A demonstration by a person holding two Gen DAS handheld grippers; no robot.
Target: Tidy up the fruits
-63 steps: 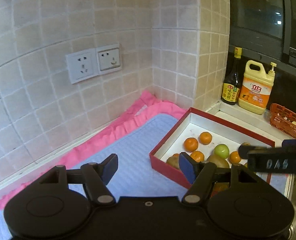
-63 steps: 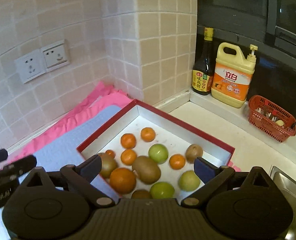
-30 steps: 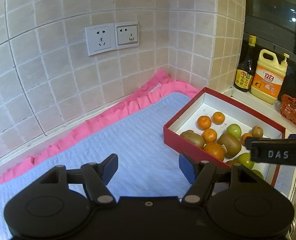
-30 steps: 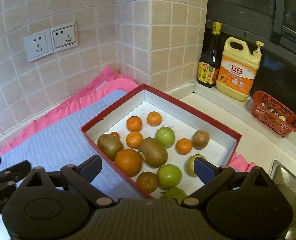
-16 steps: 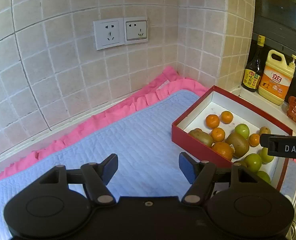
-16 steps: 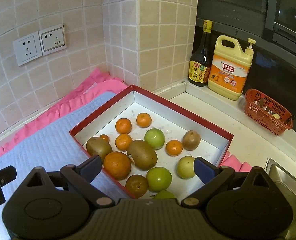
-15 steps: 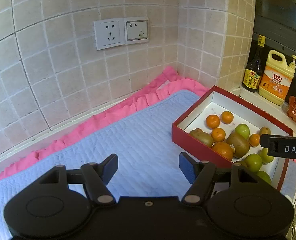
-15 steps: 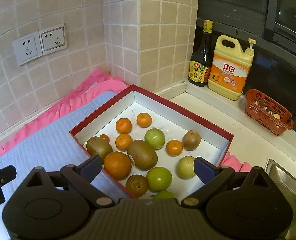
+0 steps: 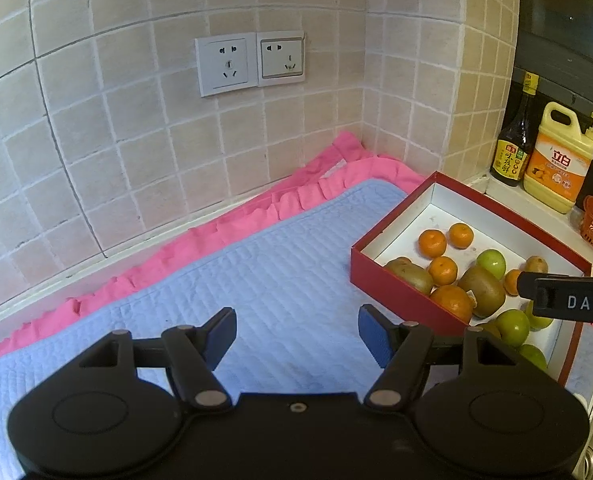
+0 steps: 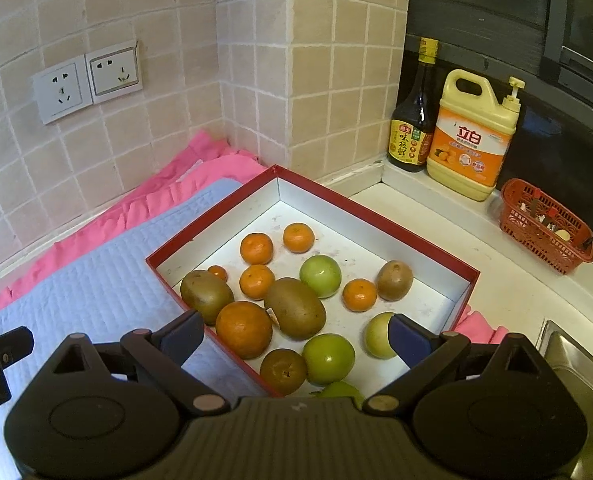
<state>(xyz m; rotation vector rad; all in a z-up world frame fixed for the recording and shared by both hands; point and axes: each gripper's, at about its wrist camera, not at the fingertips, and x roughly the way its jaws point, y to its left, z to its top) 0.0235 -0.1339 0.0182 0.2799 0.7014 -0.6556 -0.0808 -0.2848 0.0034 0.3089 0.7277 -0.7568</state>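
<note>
A red box with a white inside holds mixed fruit: several small oranges, a large orange, brown kiwis and green fruits. The box also shows in the left wrist view at the right. My right gripper is open and empty, held above the box's near side. My left gripper is open and empty above the blue quilted mat, left of the box. The right gripper's finger marked DAS reaches over the box.
A pink ruffled cloth lies under the mat along the tiled wall with two sockets. On the ledge stand a dark sauce bottle, a yellow detergent jug and a small red basket. A sink edge is at the right.
Both grippers have drawn back and up from the box, so more of the mat and wall shows. Both stay open. The fruit has not moved.
</note>
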